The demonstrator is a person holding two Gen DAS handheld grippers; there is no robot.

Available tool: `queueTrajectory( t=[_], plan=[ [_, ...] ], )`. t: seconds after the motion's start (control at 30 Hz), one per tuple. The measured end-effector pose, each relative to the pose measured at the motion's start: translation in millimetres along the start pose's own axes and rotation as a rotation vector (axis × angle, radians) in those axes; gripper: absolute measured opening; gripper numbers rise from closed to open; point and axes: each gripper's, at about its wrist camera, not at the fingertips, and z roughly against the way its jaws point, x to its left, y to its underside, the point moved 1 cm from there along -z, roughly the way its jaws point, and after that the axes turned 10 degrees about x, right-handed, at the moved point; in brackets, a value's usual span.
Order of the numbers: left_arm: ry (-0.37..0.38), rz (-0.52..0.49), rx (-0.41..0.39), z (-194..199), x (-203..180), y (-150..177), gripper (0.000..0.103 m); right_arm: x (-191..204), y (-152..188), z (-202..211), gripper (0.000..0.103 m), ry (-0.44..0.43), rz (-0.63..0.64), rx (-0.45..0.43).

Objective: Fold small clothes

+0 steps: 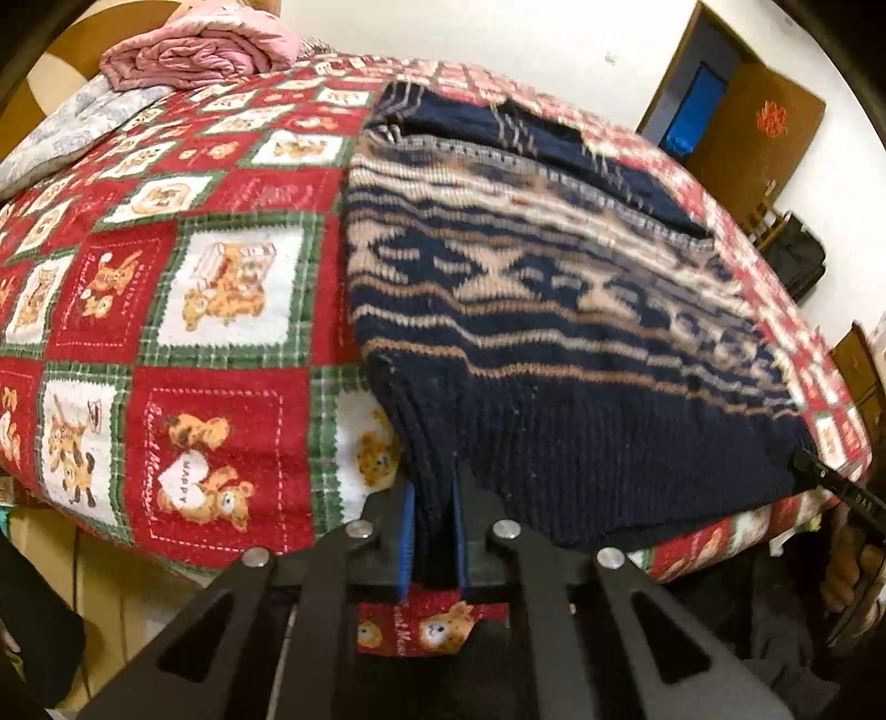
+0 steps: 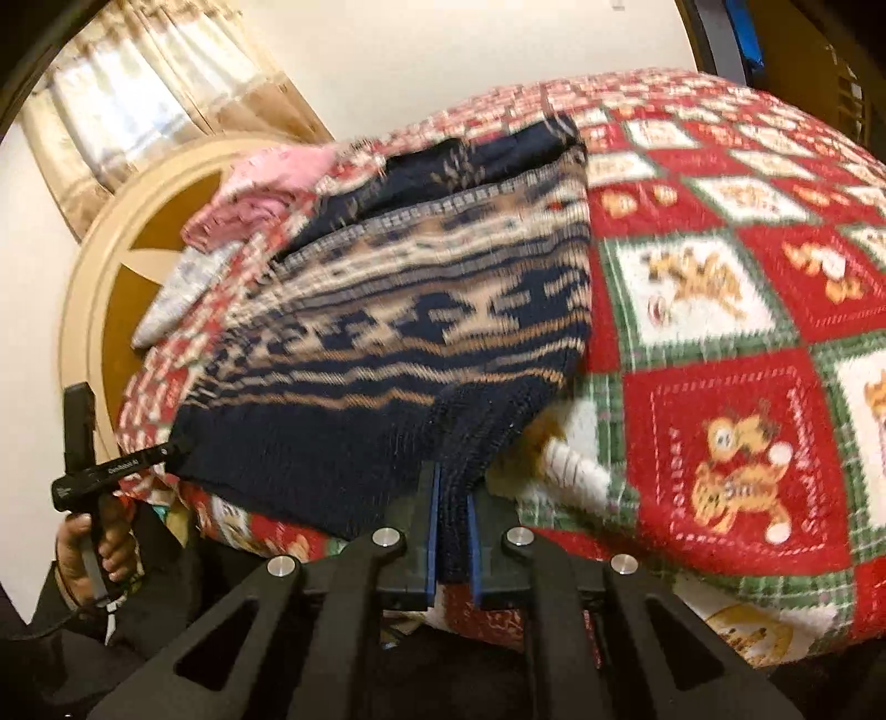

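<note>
A navy and beige patterned knit sweater lies spread on the bed, its dark ribbed hem at the near edge. My left gripper is shut on the hem's left corner. My right gripper is shut on the hem's right corner; the sweater stretches away from it. The right gripper's tip shows at the hem's far corner in the left wrist view. The left gripper and the hand holding it show at the left of the right wrist view.
A red, green and white teddy-bear blanket covers the bed. Folded pink cloth and a grey item lie near the headboard. A brown door and a dark bag stand beyond the bed.
</note>
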Motion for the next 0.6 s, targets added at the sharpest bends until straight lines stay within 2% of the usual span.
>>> queueTrajectory(
  t=[0.23, 0.37, 0.47, 0.6],
  plan=[
    [0.012, -0.006, -0.043, 13, -3, -4, 0.011, 1, -4, 11, 0.007, -0.053, -0.021, -0.04],
    [0.07, -0.004, -0.056, 24, -1, -12, 0.009, 8, -8, 17, 0.007, -0.056, 0.002, -0.042],
    [0.045, -0.058, -0.098, 36, -10, -13, 0.009, 4, -7, 9, 0.008, -0.006, -0.002, -0.002],
    [0.027, -0.087, -0.06, 24, -15, -10, 0.01, -9, -3, 0, 0.008, -0.03, -0.049, 0.038]
  ],
)
